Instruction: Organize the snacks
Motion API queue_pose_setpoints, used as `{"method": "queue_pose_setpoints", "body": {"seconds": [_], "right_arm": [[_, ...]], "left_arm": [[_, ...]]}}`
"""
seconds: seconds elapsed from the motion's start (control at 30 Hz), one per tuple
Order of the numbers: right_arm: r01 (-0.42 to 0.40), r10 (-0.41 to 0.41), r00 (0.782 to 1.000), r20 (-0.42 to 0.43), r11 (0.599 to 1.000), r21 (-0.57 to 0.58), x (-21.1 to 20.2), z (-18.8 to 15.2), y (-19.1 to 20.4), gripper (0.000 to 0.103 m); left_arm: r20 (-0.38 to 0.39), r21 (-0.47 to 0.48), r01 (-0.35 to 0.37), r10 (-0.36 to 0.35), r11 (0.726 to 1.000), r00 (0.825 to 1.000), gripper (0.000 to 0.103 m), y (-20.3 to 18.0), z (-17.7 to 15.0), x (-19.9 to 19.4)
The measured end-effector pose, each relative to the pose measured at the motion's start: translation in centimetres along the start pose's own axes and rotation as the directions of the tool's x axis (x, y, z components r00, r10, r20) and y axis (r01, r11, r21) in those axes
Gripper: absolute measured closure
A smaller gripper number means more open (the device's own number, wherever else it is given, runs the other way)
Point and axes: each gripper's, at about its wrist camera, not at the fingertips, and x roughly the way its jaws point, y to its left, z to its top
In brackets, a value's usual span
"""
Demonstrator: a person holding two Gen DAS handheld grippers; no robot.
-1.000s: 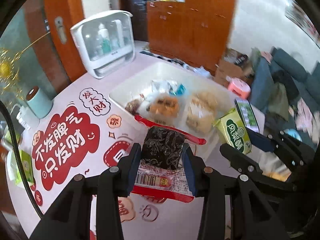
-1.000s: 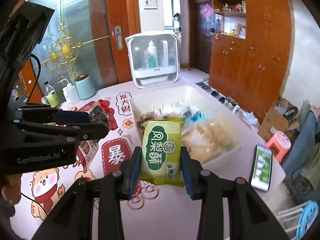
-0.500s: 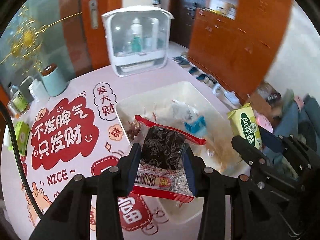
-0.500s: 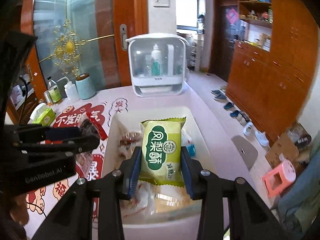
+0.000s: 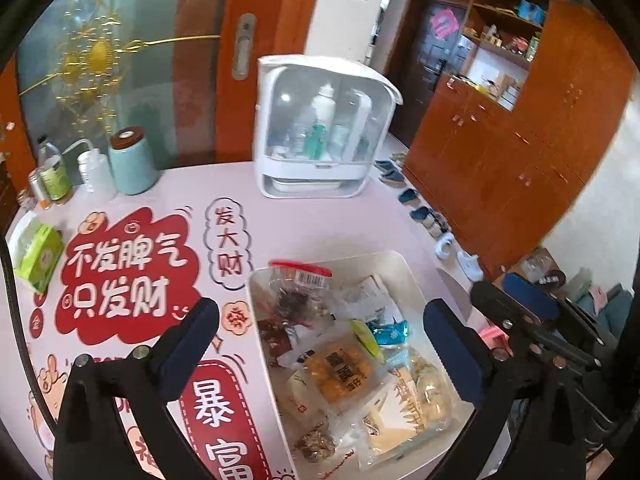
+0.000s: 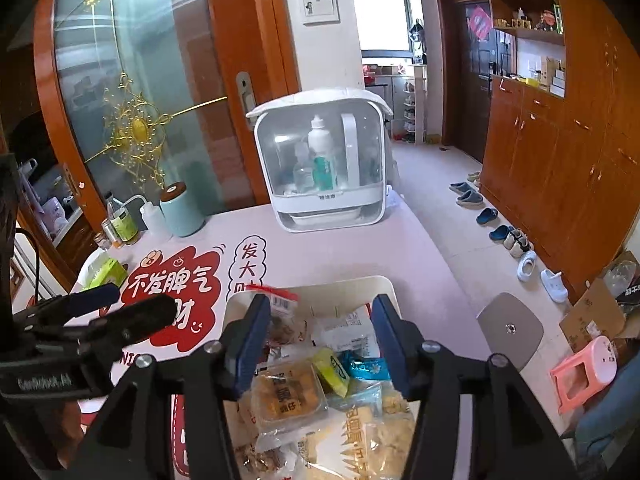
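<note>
Both the left gripper (image 5: 320, 344) and right gripper (image 6: 318, 338) are hanging apart, having just been opening (nothing between them) over the white bin (image 5: 394, 258); the red-edged packet (image 5: 298, 280) and green packet (image 6: 330, 372) are lying inside, so lifting straight up is avoiding snagging wrappers

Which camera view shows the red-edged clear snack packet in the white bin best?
The left wrist view: the red-edged clear snack packet lies unobstructed at the white bin's far end. In the right wrist view, a blue pad hides part of it.
</note>
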Motion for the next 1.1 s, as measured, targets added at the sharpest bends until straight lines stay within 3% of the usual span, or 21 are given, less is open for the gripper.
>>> {"method": "queue_pose_setpoints", "body": {"seconds": [0.13, 0.57, 1.1], "right_arm": [[-0.009, 0.009, 1.000, -0.009, 1.000, -0.024, -0.5, -0.6, 0.8, 0.049], [-0.061, 0.060, 0.998, -0.023, 0.996, -0.064, -4.1, -2.6, 4.0, 0.049], [-0.130, 0.122, 0.983, -0.134, 0.990, -0.049, -7.4, -7.8, 8.9, 0.049]], "left_arm": [[0.015, 0.003, -0.055, 0.055, 0.998, 0.998, 0.001, 0.5, -0.5, -1.1], [0.019, -0.065, -0.048, 0.050, 0.997, 0.999, 0.001, 2.9, -4.5, -7.2], [0.008, -0.103, -0.195, 0.197, 0.975, 0.980, 0.001, 7.6, -12.0, -15.3]]}}
